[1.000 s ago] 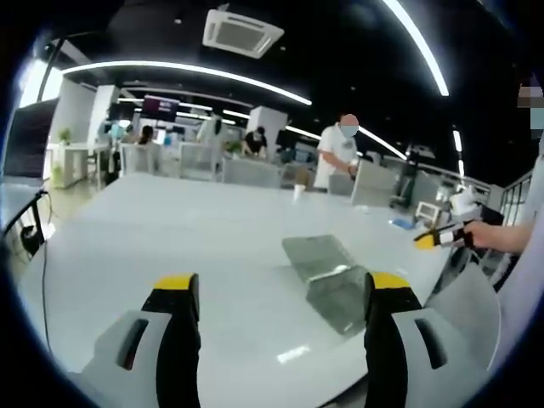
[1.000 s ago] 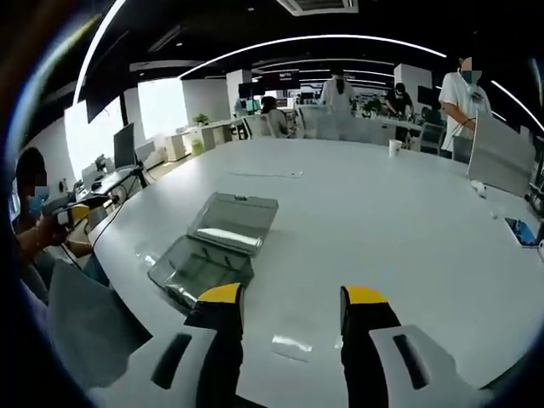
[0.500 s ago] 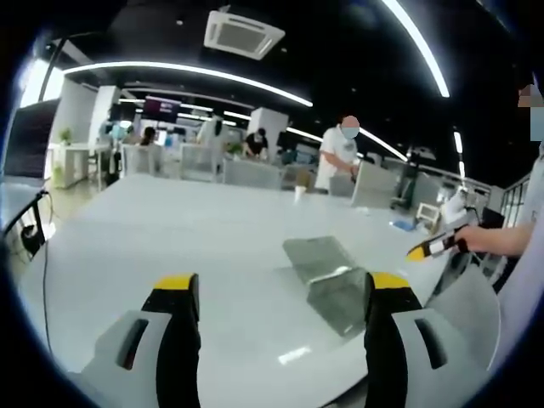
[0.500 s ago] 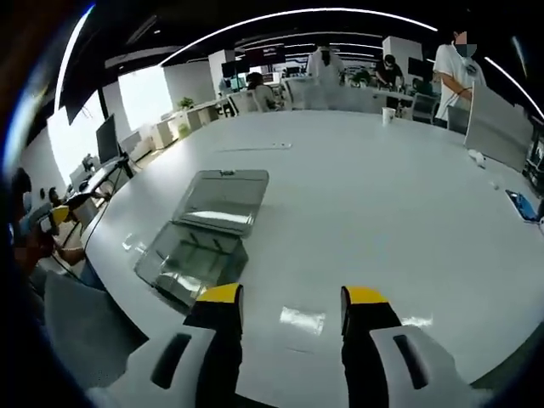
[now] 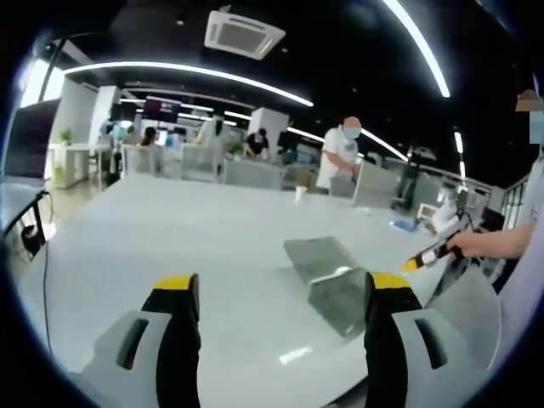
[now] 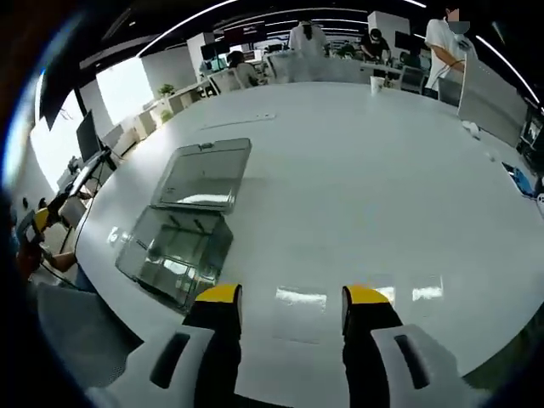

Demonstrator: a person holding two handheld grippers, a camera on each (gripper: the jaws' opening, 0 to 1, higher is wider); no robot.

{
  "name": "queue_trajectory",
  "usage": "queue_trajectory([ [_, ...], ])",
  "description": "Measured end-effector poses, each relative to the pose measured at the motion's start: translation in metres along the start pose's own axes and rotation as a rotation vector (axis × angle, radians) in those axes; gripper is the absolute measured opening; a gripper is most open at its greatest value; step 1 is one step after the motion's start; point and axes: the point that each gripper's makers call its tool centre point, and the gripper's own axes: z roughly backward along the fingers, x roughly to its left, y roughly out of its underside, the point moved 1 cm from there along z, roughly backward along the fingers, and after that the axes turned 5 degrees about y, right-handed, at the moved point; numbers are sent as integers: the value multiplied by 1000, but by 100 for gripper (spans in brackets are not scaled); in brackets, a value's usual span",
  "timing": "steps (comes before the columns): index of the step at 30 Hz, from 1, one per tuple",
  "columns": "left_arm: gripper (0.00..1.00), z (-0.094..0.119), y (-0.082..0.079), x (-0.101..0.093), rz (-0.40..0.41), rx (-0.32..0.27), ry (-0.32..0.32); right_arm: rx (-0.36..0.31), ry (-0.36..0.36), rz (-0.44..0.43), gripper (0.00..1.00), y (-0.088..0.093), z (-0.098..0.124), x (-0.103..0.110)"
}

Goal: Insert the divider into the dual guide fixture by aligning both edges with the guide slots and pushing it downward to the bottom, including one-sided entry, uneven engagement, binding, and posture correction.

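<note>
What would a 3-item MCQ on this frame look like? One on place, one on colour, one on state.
1. In the right gripper view, the clear plastic box lies:
A. ahead and left of the jaws
B. between the jaws
C. at the table's far edge

2. The jaw tips of the right gripper are:
A. red
B. yellow
C. blue

3. The left gripper is:
A. shut on a divider
B. shut on the lid
C. open, holding nothing

Answers:
1. A: the box sits on the white table left of the jaws.
2. B: both tips are yellow.
3. C: its jaws stand apart with bare table between.
</note>
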Motion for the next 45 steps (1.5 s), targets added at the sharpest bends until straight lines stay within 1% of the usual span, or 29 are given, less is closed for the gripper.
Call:
queue_trajectory([
  [8, 78, 0, 1, 1, 2, 3, -1, 36, 14, -9, 44, 6, -13, 1],
  [14, 78, 2, 0, 3, 3, 4, -7, 50, 21, -14, 44, 8, -20, 1],
  [32, 78, 3, 2, 5, 8, 7, -16, 84, 30, -28, 45, 15, -34, 3],
  [36, 78, 3, 1, 6, 8, 6, -19, 95, 37, -36, 45, 17, -39, -1],
  [42, 78, 3, 2, 7, 11, 11, -23, 104, 50, -41, 47, 18, -41, -3],
  [45, 78, 2, 2, 7, 13, 13, -23, 111, 46, -41, 47, 19, -43, -1],
])
